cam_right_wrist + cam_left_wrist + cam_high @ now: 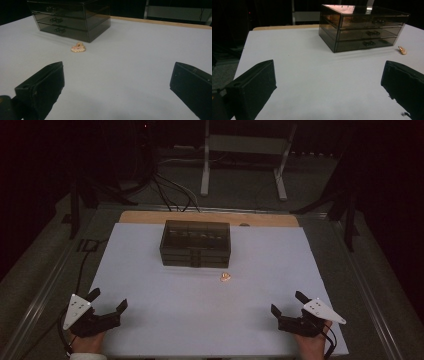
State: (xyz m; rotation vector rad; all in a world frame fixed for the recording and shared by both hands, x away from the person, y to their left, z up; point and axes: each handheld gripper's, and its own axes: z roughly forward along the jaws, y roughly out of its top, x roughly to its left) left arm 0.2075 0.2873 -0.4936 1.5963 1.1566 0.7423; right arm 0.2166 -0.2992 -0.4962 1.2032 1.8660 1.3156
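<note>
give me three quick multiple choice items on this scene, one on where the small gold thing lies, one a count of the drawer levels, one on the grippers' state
1. Where does the small gold trinket lie?
A. on top of the drawer box
B. on the white table, just in front of the drawer box's right end
C. between the left gripper's jaws

2. How many drawer levels does the dark drawer box have?
A. one
B. three
C. five

3. How do the left gripper and right gripper stand?
A. both open and empty
B. both shut on the trinket
C. left shut, right open

Answers: 1 B, the high view shows it on the white table near the box's right front corner. 2 B, the left gripper view shows three stacked levels. 3 A, both gripper views show jaws wide apart with bare table between.
</note>
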